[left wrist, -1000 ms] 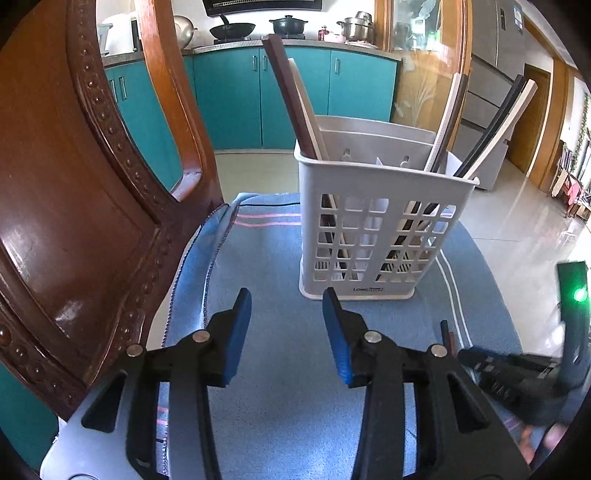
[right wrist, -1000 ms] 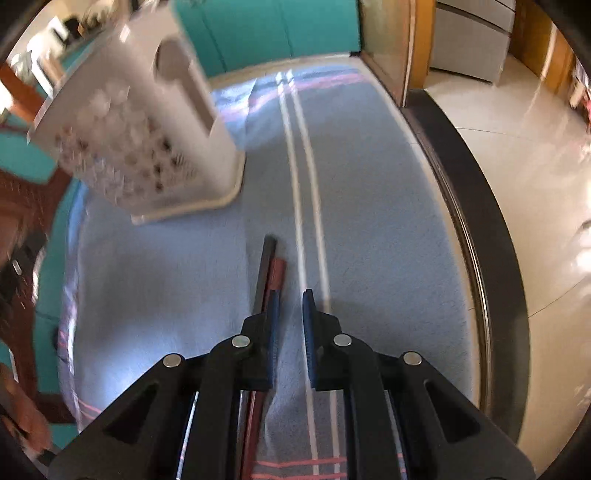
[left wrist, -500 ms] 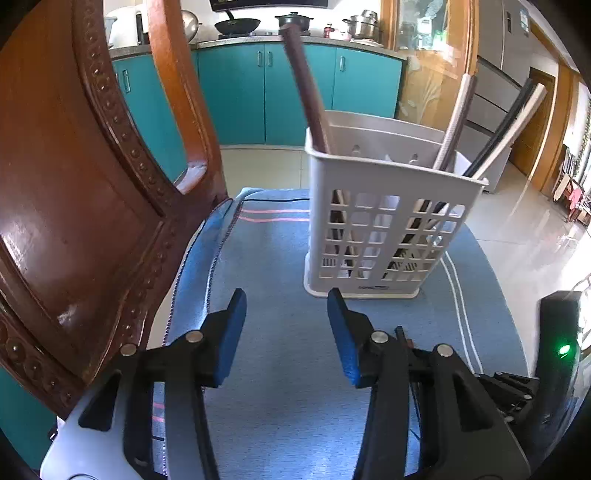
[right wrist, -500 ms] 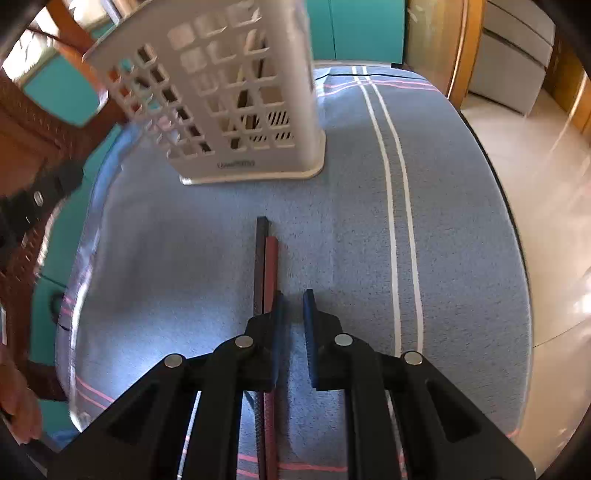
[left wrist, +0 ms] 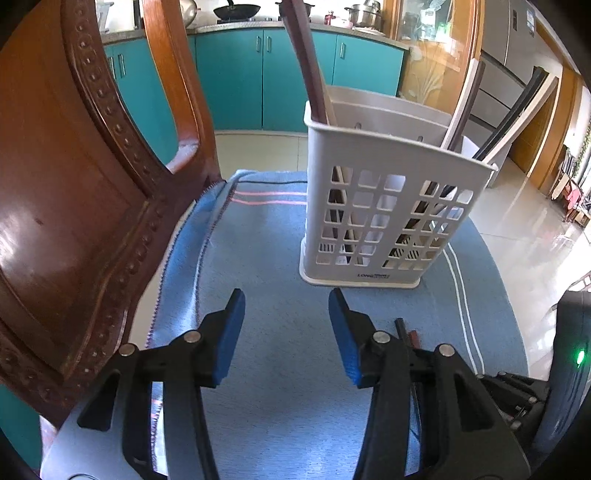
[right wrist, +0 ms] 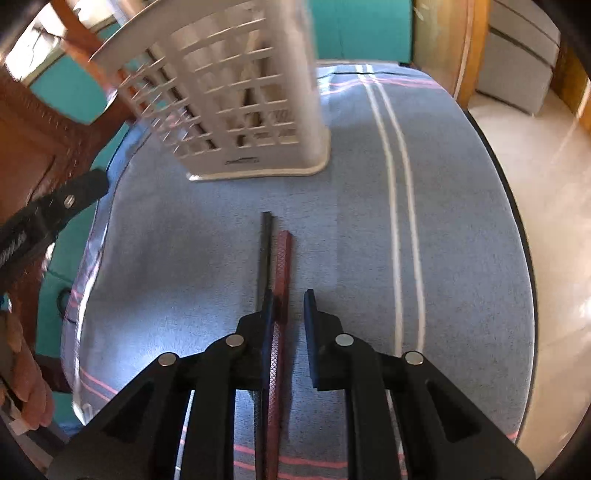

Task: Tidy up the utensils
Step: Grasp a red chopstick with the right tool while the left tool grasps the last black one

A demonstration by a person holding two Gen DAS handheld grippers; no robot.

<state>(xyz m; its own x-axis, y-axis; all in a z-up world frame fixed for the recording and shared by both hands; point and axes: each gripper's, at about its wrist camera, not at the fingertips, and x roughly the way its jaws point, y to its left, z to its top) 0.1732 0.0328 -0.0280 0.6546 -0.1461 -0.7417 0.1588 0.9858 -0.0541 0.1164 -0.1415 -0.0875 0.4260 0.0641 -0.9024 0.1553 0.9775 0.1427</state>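
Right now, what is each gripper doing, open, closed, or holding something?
Left gripper: open, holding nothing, above the blue cloth.
Right gripper: open, fingers astride the dark red chopstick, not clamped on it.

Grey lattice basket (left wrist: pixel 388 206) at 12 o'clock; blue cloth (right wrist: pixel 461 229) with white and pink stripes; one black chopstick (right wrist: pixel 266 251), one cross-hatched red chopstick (right wrist: pixel 282 266).

Blue striped cloth (left wrist: pixel 266 258) covers counter. Carved wooden chair (left wrist: pixel 74 192) at left, touching cloth edge. Teal cabinets (left wrist: pixel 240 74) behind, w/ wok (left wrist: pixel 236 10) & pots (left wrist: pixel 364 13) on top. Fridge (left wrist: pixel 513 33) far right.
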